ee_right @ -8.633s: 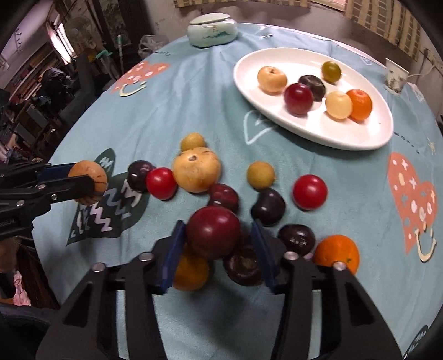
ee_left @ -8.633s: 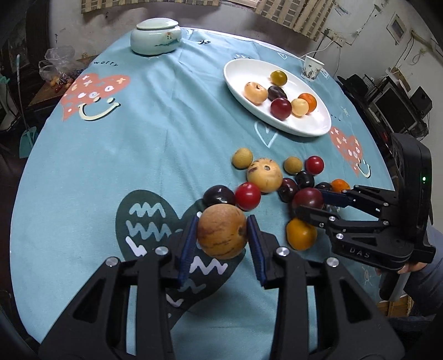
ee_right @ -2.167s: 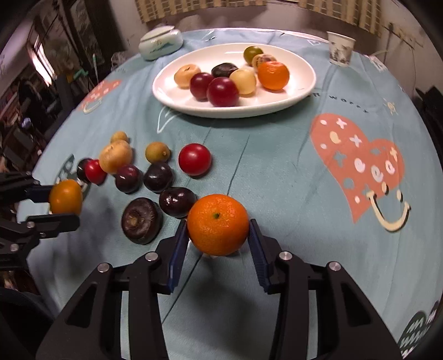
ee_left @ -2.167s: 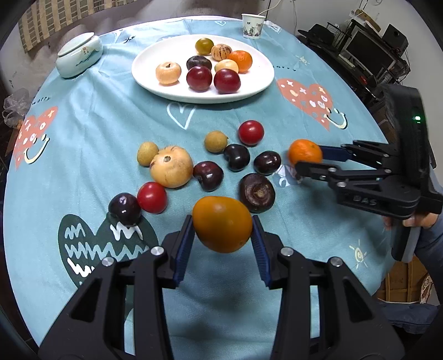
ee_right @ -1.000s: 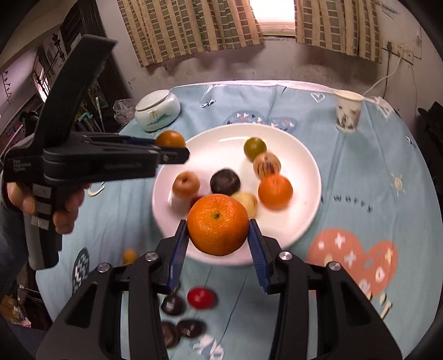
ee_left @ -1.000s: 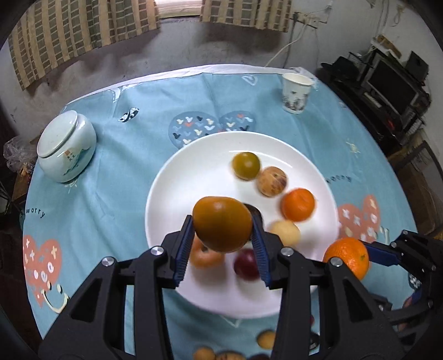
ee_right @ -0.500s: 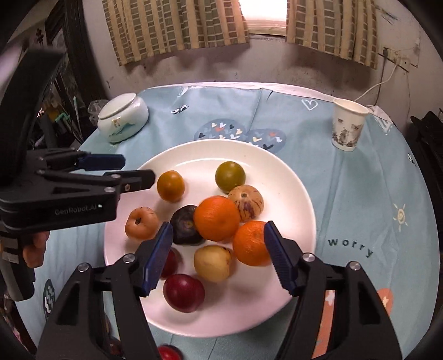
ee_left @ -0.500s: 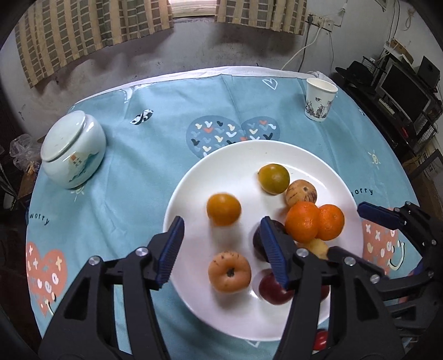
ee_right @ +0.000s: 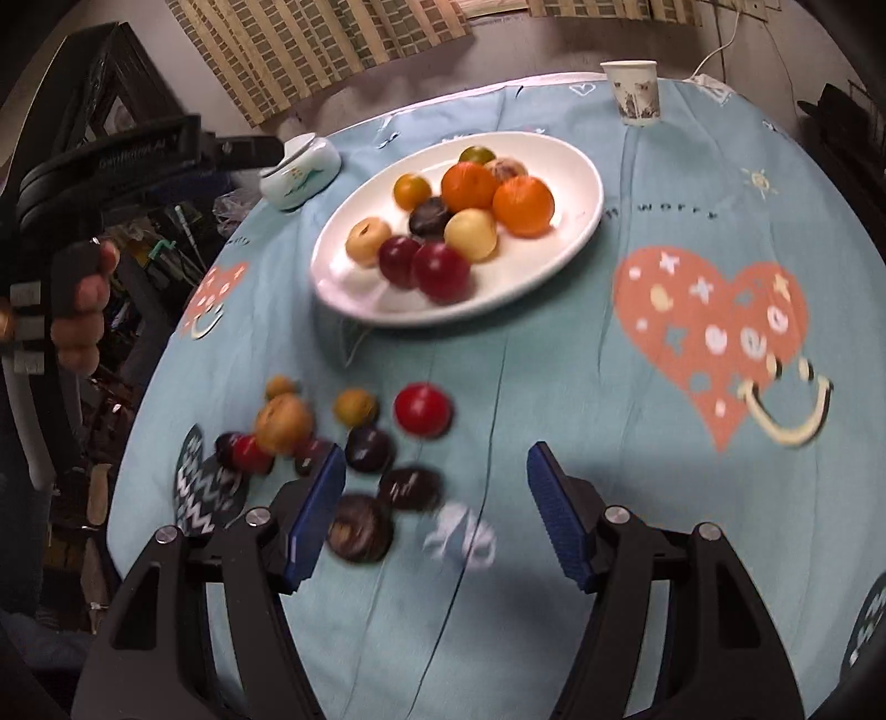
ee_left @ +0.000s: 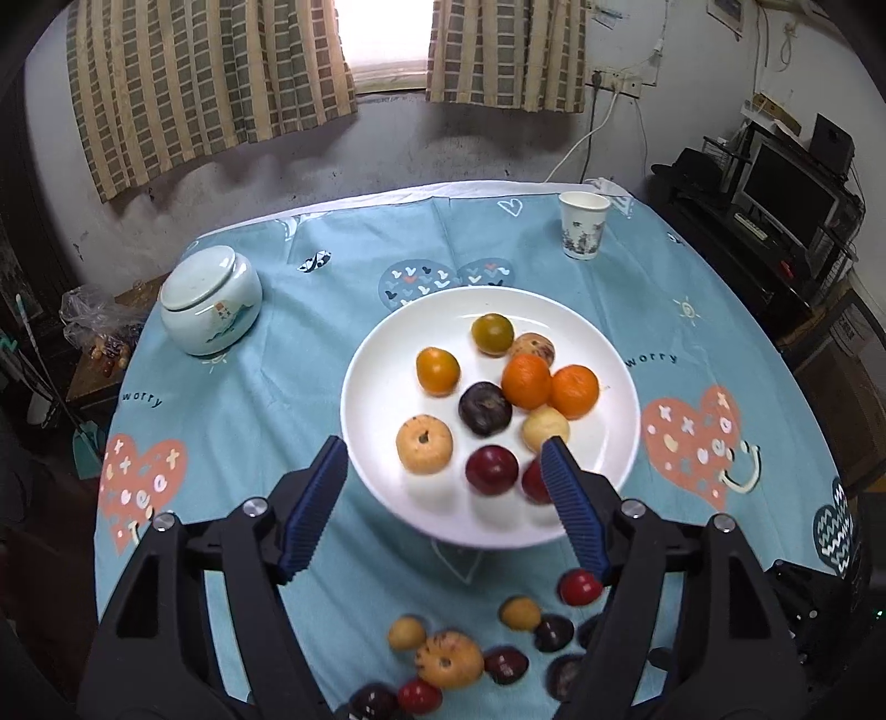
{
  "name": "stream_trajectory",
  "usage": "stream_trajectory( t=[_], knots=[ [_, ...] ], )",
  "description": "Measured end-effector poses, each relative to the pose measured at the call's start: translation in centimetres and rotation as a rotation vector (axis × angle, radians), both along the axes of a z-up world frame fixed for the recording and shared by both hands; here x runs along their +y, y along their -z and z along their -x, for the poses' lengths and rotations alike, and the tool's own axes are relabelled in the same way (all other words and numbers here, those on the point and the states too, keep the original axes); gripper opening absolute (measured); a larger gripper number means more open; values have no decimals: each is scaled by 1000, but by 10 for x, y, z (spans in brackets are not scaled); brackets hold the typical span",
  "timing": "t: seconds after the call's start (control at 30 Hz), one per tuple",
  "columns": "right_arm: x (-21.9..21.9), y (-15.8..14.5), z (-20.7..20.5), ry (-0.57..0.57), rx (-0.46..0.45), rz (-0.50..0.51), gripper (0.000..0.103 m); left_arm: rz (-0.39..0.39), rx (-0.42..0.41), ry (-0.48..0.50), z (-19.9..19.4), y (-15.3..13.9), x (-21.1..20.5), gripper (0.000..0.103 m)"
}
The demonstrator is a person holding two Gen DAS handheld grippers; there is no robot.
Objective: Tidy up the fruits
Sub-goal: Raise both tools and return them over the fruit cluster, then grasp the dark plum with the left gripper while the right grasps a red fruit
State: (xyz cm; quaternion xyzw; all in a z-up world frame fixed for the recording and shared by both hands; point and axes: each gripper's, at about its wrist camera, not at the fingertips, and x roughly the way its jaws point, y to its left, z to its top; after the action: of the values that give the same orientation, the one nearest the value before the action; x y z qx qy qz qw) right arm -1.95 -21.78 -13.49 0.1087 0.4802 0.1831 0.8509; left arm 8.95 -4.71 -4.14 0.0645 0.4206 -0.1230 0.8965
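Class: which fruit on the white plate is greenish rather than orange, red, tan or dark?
The small green-yellow round fruit at the white plate's far edge, beside the speckled tan one.

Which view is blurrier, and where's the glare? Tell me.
Right wrist view: motion blur smears the loose fruit and the tablecloth near the fingers. Left wrist view: sharper on the plate, but the window between the curtains is blown out white; both views bow with fisheye distortion.

Dim room — window glare, motion blur
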Motion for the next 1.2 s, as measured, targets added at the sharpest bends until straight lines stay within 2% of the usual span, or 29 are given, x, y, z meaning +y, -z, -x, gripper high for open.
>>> stream_trajectory(
  t=[0.17, 0.33, 0.4, 0.53, 0.7, 0.83, 0.93, 1.03, 1.2],
  knots=[
    [1, -11, 24, 21, -37, 1, 69, -13, -40, 5, 34, -16, 2, 75],
    [5, -19, 42, 11, -78, 56, 69, 11, -55, -67, 64, -19, 42, 80],
    [6, -16, 48, 0, -89, 67, 69, 17, -31, -115, 74, -11, 64, 80],
    [9, -1, 54, 0, -39, 52, 69, -4, 28, -196, 97, 18, 109, 80],
    [31, 8, 59, -77, -9, 125, 69, -16, 99, -221, 124, 48, 136, 79],
    [43, 10, 58, -118, -9, 131, 69, -18, 127, -179, 141, 67, 135, 79],
    [52, 14, 57, -138, 12, 135, 69, -84, 98, -76, 151, 82, 115, 80],
    [59, 17, 60, -158, 25, 143, 69, -78, 119, -19, 149, 99, 105, 79],
    [62, 24, 65, -156, 53, 158, 69, -73, 125, 5, 132, 122, 106, 79]
  ],
)
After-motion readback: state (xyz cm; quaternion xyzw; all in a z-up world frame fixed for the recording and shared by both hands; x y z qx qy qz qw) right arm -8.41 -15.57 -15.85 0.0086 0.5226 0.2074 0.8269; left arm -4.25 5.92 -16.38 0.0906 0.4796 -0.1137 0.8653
